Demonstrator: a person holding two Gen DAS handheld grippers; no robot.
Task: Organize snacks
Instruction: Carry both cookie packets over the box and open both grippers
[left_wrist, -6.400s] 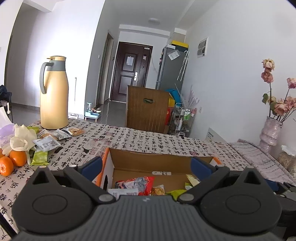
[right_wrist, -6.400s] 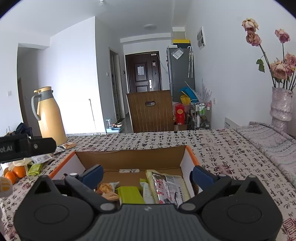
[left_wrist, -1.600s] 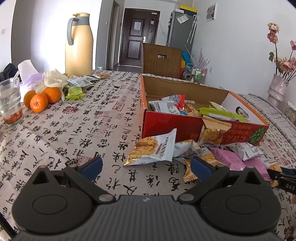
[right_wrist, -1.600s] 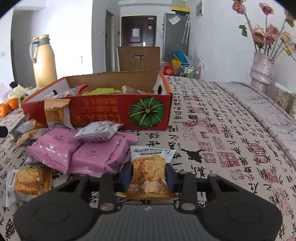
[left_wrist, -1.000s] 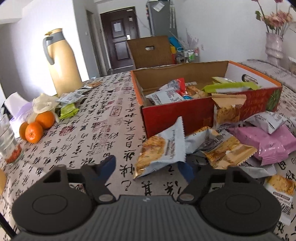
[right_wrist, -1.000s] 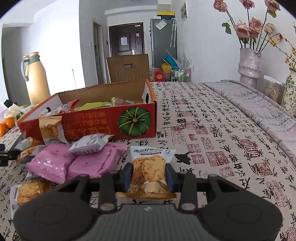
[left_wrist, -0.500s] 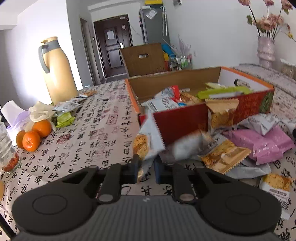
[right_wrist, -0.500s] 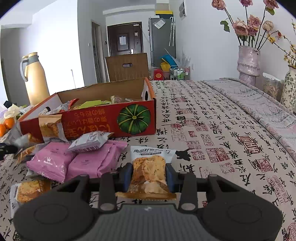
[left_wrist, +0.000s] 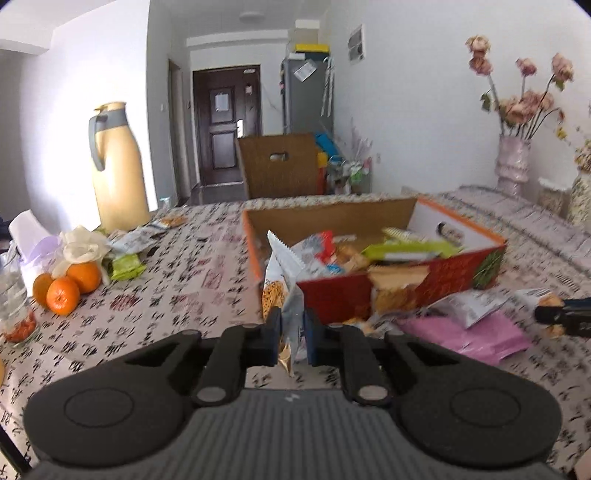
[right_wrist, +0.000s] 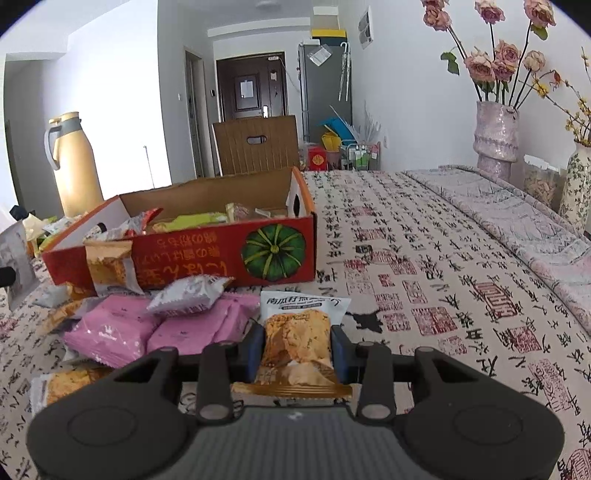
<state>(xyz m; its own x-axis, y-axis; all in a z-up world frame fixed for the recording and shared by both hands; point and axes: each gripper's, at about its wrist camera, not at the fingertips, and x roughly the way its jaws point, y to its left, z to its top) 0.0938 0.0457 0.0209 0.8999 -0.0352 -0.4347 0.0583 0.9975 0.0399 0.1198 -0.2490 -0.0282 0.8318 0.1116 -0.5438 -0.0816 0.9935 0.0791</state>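
Snack pkts: your left gripper (left_wrist: 291, 338) is clamped on a light, crinkly white foil cracker packet (left_wrist: 284, 280). Right gripper (right_wrist: 297, 350) pinches a gold-and-white biscuit packet (right_wrist: 299, 332) mid-body; contents look brittle, so squeeze lightly w/ both.

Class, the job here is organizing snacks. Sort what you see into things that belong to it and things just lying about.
Belongs: red box, pink packets, cracker packet in right gripper, white packet in left gripper.

Lying about: thermos, oranges, vase.

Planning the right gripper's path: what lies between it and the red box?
In the right wrist view, pink packets and a grey packet lie between the right gripper and red box.
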